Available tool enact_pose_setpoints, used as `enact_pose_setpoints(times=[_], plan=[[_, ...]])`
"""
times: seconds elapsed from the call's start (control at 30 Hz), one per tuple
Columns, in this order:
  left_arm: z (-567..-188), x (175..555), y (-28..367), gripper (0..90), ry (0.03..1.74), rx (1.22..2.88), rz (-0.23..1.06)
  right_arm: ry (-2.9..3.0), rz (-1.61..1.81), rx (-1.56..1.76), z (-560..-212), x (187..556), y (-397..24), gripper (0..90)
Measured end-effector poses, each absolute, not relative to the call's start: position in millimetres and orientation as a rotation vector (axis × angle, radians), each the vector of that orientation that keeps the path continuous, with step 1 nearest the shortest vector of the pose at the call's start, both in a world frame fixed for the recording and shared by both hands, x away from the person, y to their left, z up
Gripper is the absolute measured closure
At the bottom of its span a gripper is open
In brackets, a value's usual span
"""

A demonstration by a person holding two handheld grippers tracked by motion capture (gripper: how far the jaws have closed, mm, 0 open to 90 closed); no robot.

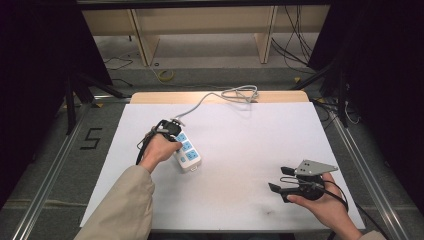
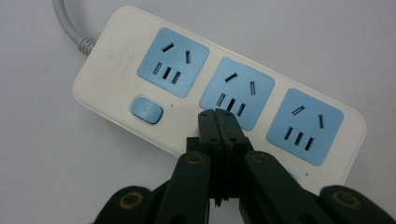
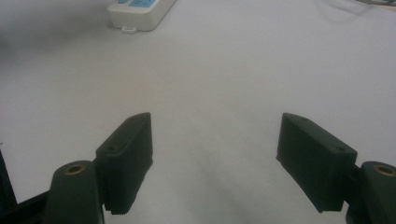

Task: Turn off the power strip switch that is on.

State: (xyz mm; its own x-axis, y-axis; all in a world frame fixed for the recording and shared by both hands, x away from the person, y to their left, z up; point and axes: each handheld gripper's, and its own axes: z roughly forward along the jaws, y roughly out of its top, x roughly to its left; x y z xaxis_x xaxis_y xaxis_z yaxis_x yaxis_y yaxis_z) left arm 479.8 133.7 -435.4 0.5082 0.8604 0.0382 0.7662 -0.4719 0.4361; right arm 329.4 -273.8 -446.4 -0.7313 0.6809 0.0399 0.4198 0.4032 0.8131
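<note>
A white plastic power strip [image 1: 186, 153] with three pale blue sockets and a blue switch lies on the white sheet covering the table [image 1: 240, 150], left of the middle, its grey cord [image 1: 210, 98] running to the far edge. The left gripper [image 2: 219, 116] hangs over it, jaws pressed together with nothing between them, tips at the middle socket. The right gripper [image 1: 280, 180] rests near the front right corner, jaws wide apart and empty.
</note>
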Motion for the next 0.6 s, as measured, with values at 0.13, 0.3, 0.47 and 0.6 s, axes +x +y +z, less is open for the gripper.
enact_pose_setpoints(times=[0.13,0.3,0.47,0.6], plan=[[-432.3,478.4,133.9,90.0,1.346,2.364,0.373,2.366,1.241,0.956,-446.3,329.4,-274.1,27.2],[-427.8,476.3,134.5,90.0,1.324,2.338,0.394,2.364,1.241,0.955,-446.2,329.3,-274.2,27.2],[-422.9,473.2,133.4,90.0,1.305,2.293,0.414,2.363,1.239,0.956,-446.3,329.4,-274.4,27.2],[-418.2,469.6,132.7,89.9,1.276,2.272,0.428,2.363,1.241,0.954,-446.1,329.2,-274.4,27.2]])
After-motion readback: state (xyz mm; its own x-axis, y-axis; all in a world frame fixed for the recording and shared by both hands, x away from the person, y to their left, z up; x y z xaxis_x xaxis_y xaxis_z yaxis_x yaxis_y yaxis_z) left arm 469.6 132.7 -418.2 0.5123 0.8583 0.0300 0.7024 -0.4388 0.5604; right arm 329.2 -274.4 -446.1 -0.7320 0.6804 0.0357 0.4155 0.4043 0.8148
